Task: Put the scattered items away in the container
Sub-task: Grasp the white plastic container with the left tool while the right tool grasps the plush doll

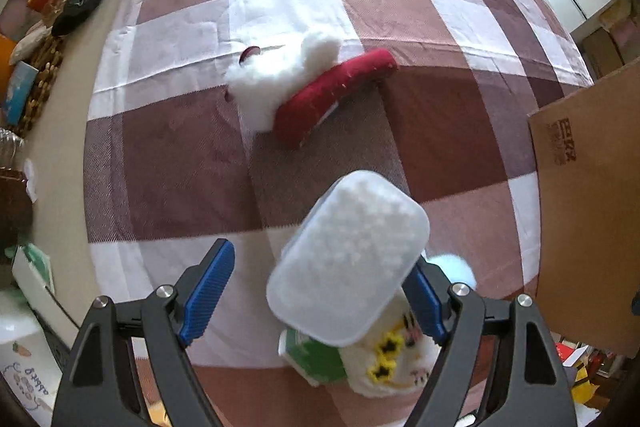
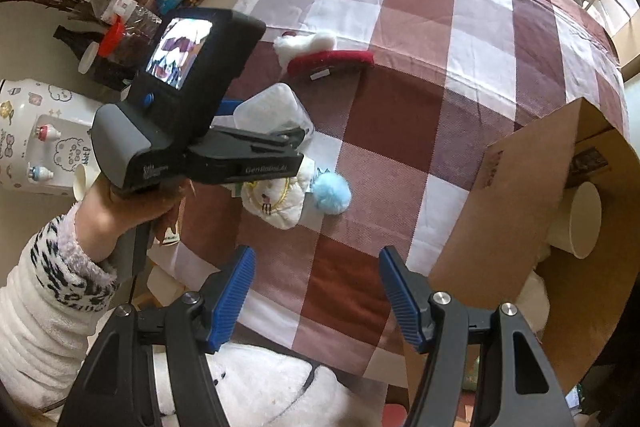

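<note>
Left gripper [image 1: 320, 291] downward, straddling plastic box [image 1: 347, 259]

Left gripper [image 1: 316, 291]: black arms, ribbed blue pads [image 1: 208, 291], silver screws. Right gripper [image 2: 318, 297]: same build. Black-grey handset above sleeve [image 2: 60, 291], small screen, blue button. Sleeve white fleece, black-spotted cuff.

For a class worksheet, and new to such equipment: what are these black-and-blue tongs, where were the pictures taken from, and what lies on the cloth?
A person holds a two-finger gripper in each hand; a camera on each looks along its fingers. One picture is from the left gripper, one from the right gripper. On the cloth lie a red-and-white plush, a cream pouch, a blue pompom and a plastic tub. The cardboard box is the container. The left jaws, open, straddle the tub; the right is open, empty.
</note>
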Action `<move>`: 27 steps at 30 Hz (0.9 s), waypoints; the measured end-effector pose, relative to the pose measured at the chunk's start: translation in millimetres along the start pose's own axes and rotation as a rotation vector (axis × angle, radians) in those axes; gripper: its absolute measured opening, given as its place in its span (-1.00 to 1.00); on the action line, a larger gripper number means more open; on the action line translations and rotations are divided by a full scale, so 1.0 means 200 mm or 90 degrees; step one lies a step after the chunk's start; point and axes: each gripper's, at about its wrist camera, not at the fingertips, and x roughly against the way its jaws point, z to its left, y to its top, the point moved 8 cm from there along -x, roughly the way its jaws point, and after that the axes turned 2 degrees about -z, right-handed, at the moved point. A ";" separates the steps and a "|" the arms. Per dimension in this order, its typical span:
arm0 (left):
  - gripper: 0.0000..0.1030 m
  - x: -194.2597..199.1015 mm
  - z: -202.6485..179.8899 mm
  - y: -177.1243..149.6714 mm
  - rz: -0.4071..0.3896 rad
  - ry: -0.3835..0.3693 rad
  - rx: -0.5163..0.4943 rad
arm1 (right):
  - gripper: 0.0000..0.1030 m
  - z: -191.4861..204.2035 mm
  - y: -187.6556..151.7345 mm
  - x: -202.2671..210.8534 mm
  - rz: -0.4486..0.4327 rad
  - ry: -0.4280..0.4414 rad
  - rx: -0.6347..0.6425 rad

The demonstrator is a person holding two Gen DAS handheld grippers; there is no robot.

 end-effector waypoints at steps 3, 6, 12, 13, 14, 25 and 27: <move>0.55 -0.02 0.03 0.03 -0.004 -0.015 0.019 | 0.28 0.00 0.03 -0.07 -0.003 -0.005 0.011; 0.26 -0.06 0.07 0.05 0.006 -0.064 0.061 | 0.28 0.01 0.05 -0.17 -0.005 -0.018 0.036; -0.02 -0.09 0.14 0.07 0.002 -0.120 0.129 | 0.28 0.06 0.10 -0.37 0.001 0.098 -0.039; -0.09 -0.08 0.15 0.07 -0.004 -0.125 0.135 | 0.28 0.07 0.11 -0.40 0.000 0.108 -0.045; -0.10 -0.08 0.16 0.07 -0.008 -0.132 0.141 | 0.28 0.08 0.11 -0.42 0.001 0.112 -0.050; -0.11 -0.09 0.25 0.05 -0.010 -0.157 0.165 | 0.28 0.17 0.15 -0.67 0.060 0.085 -0.063; -0.11 -0.10 0.25 0.04 -0.008 -0.161 0.165 | 0.28 0.18 0.16 -0.69 0.061 0.075 -0.062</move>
